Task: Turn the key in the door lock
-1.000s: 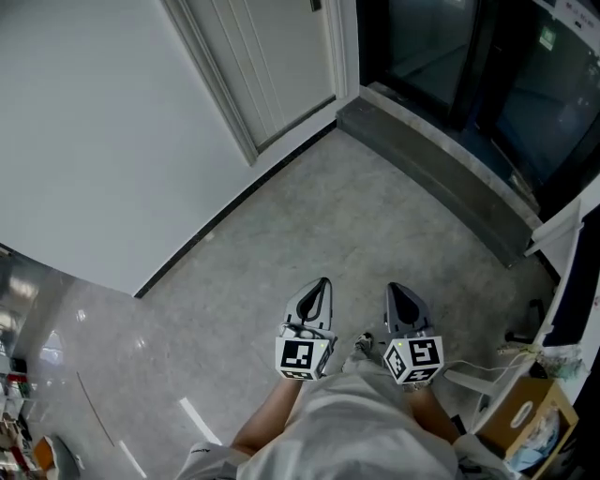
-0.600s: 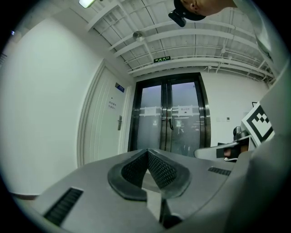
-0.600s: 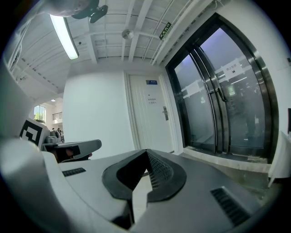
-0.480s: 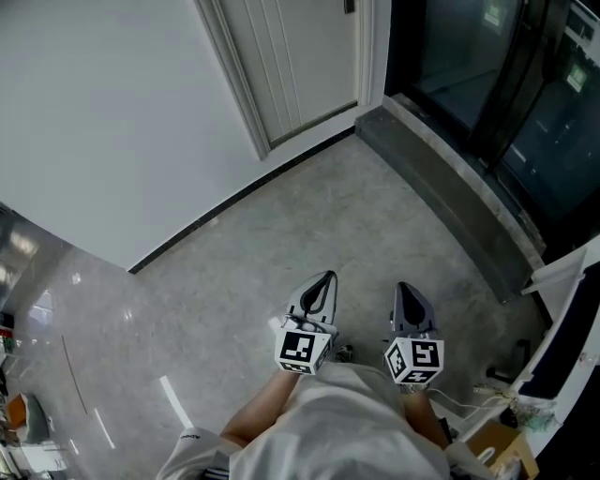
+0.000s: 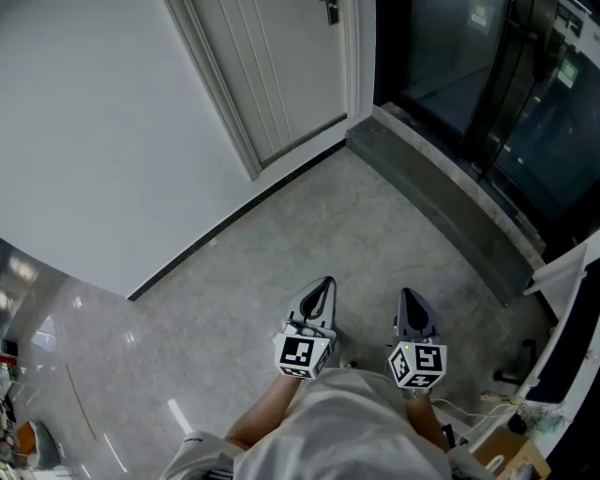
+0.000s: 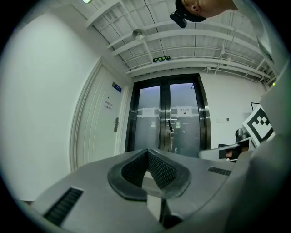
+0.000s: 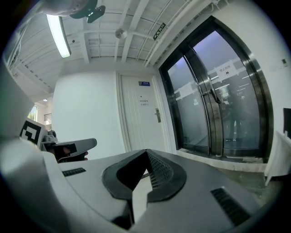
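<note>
While both tools hold the same side-by-side station low over the grey speckled stone floor (image 5: 309, 225) as a second ago, the white panelled door (image 5: 281, 75) has shifted slightly right in the head view. Its dark metal handle and lock plate (image 5: 331, 11) shows a little more at the top edge. Left gripper (image 5: 323, 284): jaw tips meet, nothing between them, nothing touched. Right gripper (image 5: 410, 295): jaw tips likewise together, empty, clear of all surfaces. The lock plate stands well apart from both, left of the dark glass double doors (image 5: 469, 75). No key can be made out at this size
</note>
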Tool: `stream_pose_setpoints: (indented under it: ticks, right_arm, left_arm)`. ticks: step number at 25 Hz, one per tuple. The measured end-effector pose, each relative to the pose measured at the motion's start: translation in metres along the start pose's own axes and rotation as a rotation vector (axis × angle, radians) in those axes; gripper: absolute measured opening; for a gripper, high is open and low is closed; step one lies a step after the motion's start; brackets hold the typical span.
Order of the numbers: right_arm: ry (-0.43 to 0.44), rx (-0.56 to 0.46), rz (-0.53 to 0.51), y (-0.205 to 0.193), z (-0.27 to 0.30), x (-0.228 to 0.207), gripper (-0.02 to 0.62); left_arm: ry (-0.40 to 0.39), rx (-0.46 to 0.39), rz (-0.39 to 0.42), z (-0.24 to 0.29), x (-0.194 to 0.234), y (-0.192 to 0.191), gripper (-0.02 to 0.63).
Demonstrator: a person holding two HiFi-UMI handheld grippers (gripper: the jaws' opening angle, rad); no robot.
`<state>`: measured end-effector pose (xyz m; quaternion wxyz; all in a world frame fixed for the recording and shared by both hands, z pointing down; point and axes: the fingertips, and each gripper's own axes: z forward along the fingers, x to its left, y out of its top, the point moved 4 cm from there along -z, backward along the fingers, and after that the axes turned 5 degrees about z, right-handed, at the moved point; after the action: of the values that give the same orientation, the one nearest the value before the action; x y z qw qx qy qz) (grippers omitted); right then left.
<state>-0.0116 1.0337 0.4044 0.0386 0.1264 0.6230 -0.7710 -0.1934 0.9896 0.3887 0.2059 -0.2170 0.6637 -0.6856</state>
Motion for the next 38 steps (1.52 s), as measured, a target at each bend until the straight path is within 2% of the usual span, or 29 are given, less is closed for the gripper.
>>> stream_pose_setpoints:
  ticks: [5,9,15,24,32,38]
  right_arm:
    - [-0.024,0.009,0.001,0.006,0.041,-0.018,-0.005]
    - [-0.018,0.033,0.089,0.013,0.095,-0.031,-0.005]
    - [-0.020,-0.003,0.047,0.051,0.176,-0.023,-0.005]
    - [-0.035,-0.024,0.063,0.061,0.252,-0.023,-0.005]
    - [-0.065,0.021,0.066,0.057,0.289,-0.047,-0.005]
    - [-0.017,0.050,0.072,0.063,0.342,-0.081,-0.005]
  left_arm:
    - [-0.022,-0.006,-0.005,0.049,0.017,-0.003,0.008]
    - [-0.029,-0.005,-0.016,0.097,0.040,-0.005,0.008]
    - [-0.065,-0.010,0.007,0.163,0.091,0.012,0.008]
    - [-0.087,-0.008,0.026,0.229,0.143,0.013,0.008]
    - [-0.111,0.059,0.028,0.269,0.154,-0.003,0.008]
    - [-0.050,0.058,0.031,0.317,0.163,-0.006,0.008]
